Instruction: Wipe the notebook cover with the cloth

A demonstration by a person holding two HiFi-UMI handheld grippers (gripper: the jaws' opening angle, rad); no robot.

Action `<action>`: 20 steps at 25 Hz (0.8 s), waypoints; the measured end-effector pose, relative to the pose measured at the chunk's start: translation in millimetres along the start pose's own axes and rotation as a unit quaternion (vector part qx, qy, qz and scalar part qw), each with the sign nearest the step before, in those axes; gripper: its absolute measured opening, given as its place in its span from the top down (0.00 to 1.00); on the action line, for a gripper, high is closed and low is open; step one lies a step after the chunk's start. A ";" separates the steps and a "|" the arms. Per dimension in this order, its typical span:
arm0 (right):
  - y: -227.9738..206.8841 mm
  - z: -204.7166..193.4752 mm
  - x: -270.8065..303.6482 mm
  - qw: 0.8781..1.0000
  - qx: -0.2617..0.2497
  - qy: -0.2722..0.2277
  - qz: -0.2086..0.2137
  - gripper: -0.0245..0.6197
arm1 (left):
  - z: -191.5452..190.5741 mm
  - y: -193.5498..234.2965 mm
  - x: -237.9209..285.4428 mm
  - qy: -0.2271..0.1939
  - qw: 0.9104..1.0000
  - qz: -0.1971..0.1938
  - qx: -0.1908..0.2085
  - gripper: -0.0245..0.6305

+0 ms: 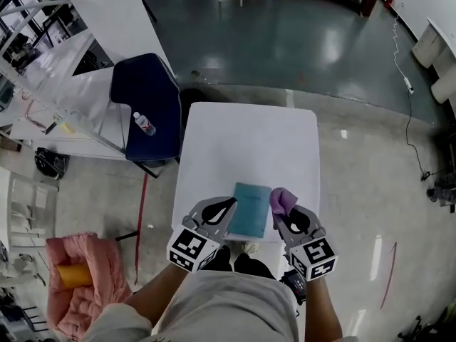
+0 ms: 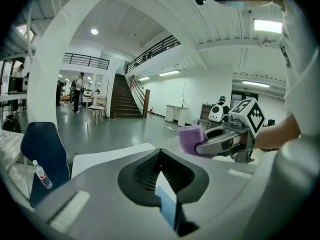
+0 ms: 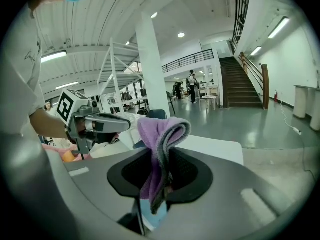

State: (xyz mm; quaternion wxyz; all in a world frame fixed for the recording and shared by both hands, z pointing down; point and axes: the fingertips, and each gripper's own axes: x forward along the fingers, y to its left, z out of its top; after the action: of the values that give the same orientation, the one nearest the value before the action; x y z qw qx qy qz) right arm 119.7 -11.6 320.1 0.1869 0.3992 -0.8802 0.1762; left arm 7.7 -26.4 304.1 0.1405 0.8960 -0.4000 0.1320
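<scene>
A teal notebook lies flat near the front edge of the white table. My right gripper is shut on a purple cloth just off the notebook's right edge. In the right gripper view the cloth hangs folded between the jaws, and a strip of notebook shows below. My left gripper is shut, its tip at the notebook's left edge. In the left gripper view its jaws meet in a point, with a sliver of notebook beneath and the cloth at the right.
A dark blue chair with a water bottle on its seat stands to the table's left rear. A pink garment lies on the floor at the left. A cable runs over the floor at the right.
</scene>
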 end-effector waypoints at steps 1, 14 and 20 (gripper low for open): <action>-1.8 -2.4 2.7 1.000 0.001 0.004 -0.003 0.79 | -2.3 2.9 2.2 0.002 1.000 -0.001 -0.001 0.96; -28.9 -36.1 33.9 0.999 0.018 0.043 -0.020 0.79 | -32.6 23.8 37.5 0.031 0.999 -0.013 -0.014 0.96; -42.8 -58.4 42.2 0.996 0.004 0.083 -0.022 0.79 | -55.4 21.0 55.6 0.040 0.998 -0.016 -0.041 0.96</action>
State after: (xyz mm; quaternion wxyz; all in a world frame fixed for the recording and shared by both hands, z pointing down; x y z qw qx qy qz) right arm 137.9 -38.2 397.5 0.2616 0.4030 -0.8519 0.2085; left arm 20.9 -57.9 377.8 0.1945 0.8897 -0.3852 0.1489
